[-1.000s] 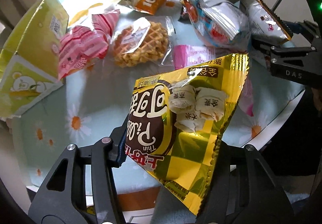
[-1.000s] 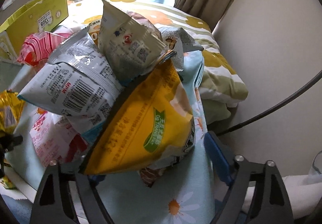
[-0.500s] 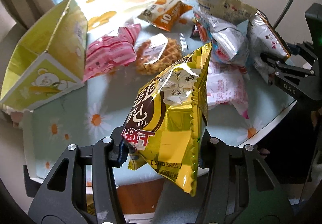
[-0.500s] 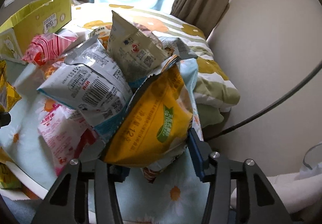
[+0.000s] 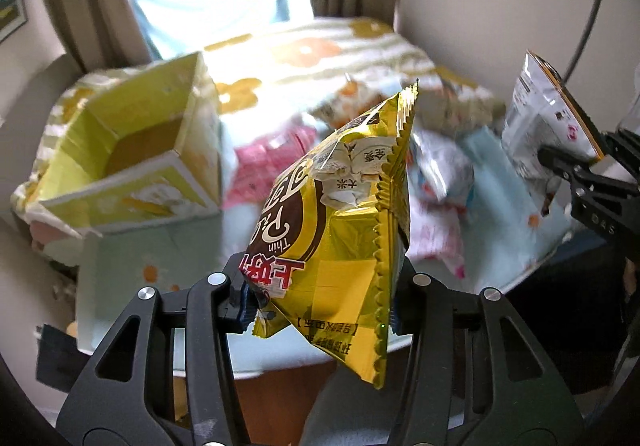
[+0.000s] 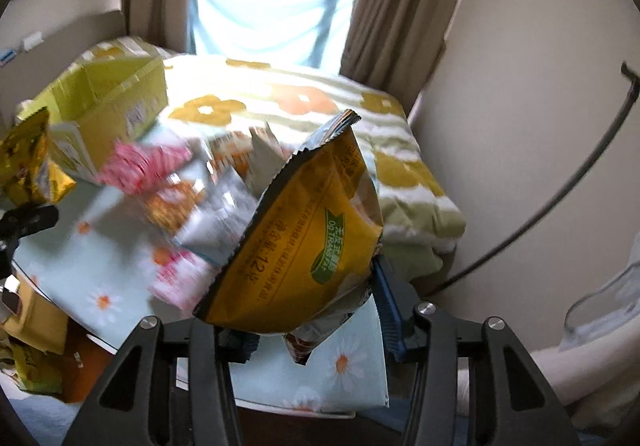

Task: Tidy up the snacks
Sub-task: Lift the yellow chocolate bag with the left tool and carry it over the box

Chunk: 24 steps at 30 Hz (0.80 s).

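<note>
My left gripper (image 5: 320, 286) is shut on a gold and brown snack bag (image 5: 340, 213) and holds it up above the table's front edge. My right gripper (image 6: 312, 310) is shut on an orange-yellow snack bag (image 6: 304, 246) and holds it above the table's right end; that bag also shows at the right of the left wrist view (image 5: 548, 117). An open yellow-green cardboard box (image 5: 128, 149) stands at the table's left; it also shows in the right wrist view (image 6: 108, 105). The gold bag appears at the left of the right wrist view (image 6: 28, 157).
Several loose snack packs lie on the daisy-print tablecloth (image 5: 160, 246), among them a pink striped pack (image 6: 140, 165) and a silver bag (image 6: 220, 221). A floral bed (image 6: 320, 109) lies behind the table, with curtains and a window beyond. A wall is at the right.
Both grippers have lifted their bags higher and pulled back from the table. The views now tilt up toward the window, and the box interior shows.
</note>
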### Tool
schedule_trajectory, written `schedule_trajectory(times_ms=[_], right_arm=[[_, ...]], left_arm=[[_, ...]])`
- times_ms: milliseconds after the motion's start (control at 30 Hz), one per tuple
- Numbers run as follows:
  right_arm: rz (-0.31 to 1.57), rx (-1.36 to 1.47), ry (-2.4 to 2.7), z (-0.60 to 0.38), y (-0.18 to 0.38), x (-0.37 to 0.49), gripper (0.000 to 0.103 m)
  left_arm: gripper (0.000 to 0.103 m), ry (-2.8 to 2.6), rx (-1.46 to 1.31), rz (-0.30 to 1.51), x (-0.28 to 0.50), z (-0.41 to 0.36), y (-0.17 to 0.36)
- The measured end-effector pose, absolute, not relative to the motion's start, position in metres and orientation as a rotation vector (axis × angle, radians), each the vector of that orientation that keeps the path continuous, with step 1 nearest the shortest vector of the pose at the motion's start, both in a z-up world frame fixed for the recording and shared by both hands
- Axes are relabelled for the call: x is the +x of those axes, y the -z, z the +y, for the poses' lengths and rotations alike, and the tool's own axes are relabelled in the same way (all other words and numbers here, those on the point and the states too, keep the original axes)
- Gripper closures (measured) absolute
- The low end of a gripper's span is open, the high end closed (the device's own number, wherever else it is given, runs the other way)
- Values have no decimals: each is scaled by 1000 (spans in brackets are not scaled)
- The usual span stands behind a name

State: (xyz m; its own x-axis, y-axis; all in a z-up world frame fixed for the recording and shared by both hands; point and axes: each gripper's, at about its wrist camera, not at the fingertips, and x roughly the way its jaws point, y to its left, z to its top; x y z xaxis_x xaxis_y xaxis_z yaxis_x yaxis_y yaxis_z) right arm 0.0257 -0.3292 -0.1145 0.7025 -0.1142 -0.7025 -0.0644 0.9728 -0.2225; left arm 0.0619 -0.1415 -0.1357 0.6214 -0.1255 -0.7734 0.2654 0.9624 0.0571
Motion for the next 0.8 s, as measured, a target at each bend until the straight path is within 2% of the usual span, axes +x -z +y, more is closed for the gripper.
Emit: schedule_trajectory(times_ms=[400,567,800], right_arm=[[609,-264,-128,-230,30,78,58],[579,-230,-199,-168,16,120,58],[608,-191,-295,-72,27,181,58]], left_arm=[[59,106,98,673,114,-43,55],[59,73,66,688,157,17,44],[59,34,59,752,227,102,55]])
